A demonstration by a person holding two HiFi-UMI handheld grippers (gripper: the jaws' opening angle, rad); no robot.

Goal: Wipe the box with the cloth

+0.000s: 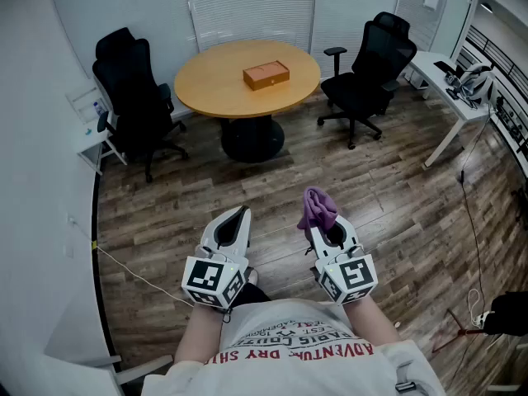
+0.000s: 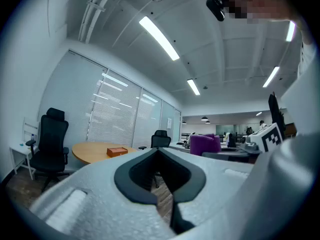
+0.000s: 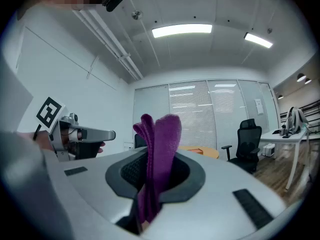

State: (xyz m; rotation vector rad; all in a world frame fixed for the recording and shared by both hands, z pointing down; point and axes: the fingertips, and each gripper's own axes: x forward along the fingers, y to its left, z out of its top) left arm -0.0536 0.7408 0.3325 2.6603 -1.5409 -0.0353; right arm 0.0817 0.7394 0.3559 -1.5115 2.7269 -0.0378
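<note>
Right gripper (image 1: pixel 326 225) jaws clamping purple cloth (image 1: pixel 318 206), folds sticking up beyond tips. Left gripper (image 1: pixel 241 215) jaws resting together, nothing between. Orange box (image 1: pixel 266 75) sitting on round table (image 1: pixel 210 85), well ahead of both jaws. Advising: holding clamp firm while approaching, presenting loose folds flat to box top.

Cool, even light falls from the long ceiling strips (image 2: pixel 159 31), so I see only a soft shadow under the bench (image 1: pixel 210 81). The wooden floor (image 1: pixel 396 196) carries a faint sheen. Both gripper views bend hard at the edges and go black in the corners. Close to its lens, the left hand-held gripper (image 2: pixel 161 154) smears soft, while the far room looks sharper.
</note>
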